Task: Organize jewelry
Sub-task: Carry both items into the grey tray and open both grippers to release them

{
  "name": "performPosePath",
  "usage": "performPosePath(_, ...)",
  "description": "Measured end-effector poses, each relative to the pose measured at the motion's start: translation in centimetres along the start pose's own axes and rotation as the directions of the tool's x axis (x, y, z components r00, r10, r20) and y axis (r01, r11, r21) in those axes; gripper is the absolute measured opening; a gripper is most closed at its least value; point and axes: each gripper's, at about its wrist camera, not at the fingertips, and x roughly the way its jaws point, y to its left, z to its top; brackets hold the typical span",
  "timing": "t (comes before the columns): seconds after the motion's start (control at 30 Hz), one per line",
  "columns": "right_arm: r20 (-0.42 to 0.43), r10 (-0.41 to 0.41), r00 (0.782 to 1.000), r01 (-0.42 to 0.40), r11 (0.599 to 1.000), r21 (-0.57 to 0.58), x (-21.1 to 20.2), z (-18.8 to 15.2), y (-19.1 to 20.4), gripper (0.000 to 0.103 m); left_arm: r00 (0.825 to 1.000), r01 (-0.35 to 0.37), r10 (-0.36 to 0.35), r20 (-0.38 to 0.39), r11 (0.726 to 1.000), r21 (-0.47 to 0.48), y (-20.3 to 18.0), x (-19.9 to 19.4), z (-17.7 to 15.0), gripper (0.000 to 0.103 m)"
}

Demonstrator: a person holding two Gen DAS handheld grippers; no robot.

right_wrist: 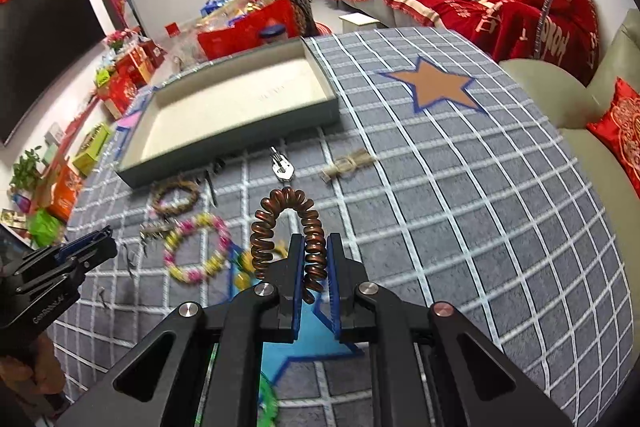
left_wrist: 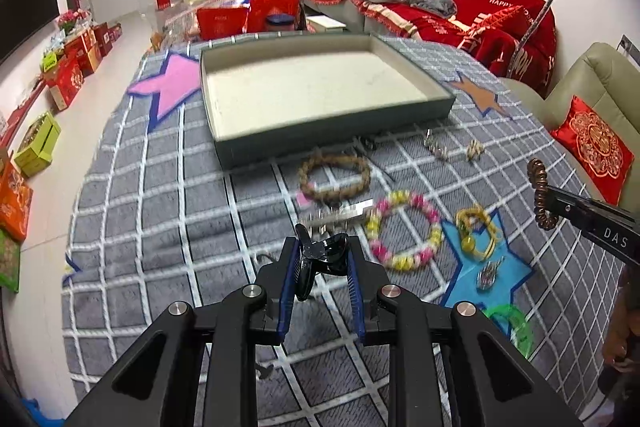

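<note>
My left gripper (left_wrist: pixel 324 247) is shut on a black hair claw clip (left_wrist: pixel 320 259), held above the grey checked cloth. My right gripper (right_wrist: pixel 314 247) is shut on a brown coiled hair tie (right_wrist: pixel 286 227); it also shows in the left wrist view (left_wrist: pixel 540 195) at the right. An empty grey tray with a cream floor (left_wrist: pixel 224 131) stands ahead. On the cloth lie a braided brown bracelet (left_wrist: pixel 334 177), a pink and yellow bead bracelet (left_wrist: pixel 404 229), a gold piece (left_wrist: pixel 476 233), a silver clip (left_wrist: pixel 488 273) and a silver bar clip (left_wrist: pixel 340 213).
Small silver (right_wrist: pixel 282 167) and beige (right_wrist: pixel 348 163) pieces lie near the tray's front. A green ring (left_wrist: pixel 516 327) lies at the cloth's near right. A beige sofa with a red cushion (left_wrist: pixel 592 147) is at right. Boxes (left_wrist: pixel 40 143) line the floor at left.
</note>
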Motion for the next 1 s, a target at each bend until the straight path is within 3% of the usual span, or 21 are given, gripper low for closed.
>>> performPosePath(0.3, 0.021, 0.062, 0.998, -0.061, 0.998, -0.029, 1.9, 6.2, 2.0, 0.012, 0.998, -0.025, 0.025, 0.063, 1.0, -0.002, 0.5, 0.6, 5.9, 0.041)
performPosePath(0.67, -0.016, 0.067, 0.998, -0.068, 0.997, -0.048, 9.8, 14.0, 3.7, 0.012, 0.992, -0.116, 0.118, 0.048, 0.992, -0.055, 3.6, 7.6, 13.7, 0.041)
performPosePath(1.0, -0.074, 0.027, 0.997, -0.033, 0.996, -0.083, 16.2, 15.8, 5.1, 0.012, 0.984, -0.179, 0.179, -0.006, 0.982, -0.053, 4.7, 13.3, 15.5, 0.041)
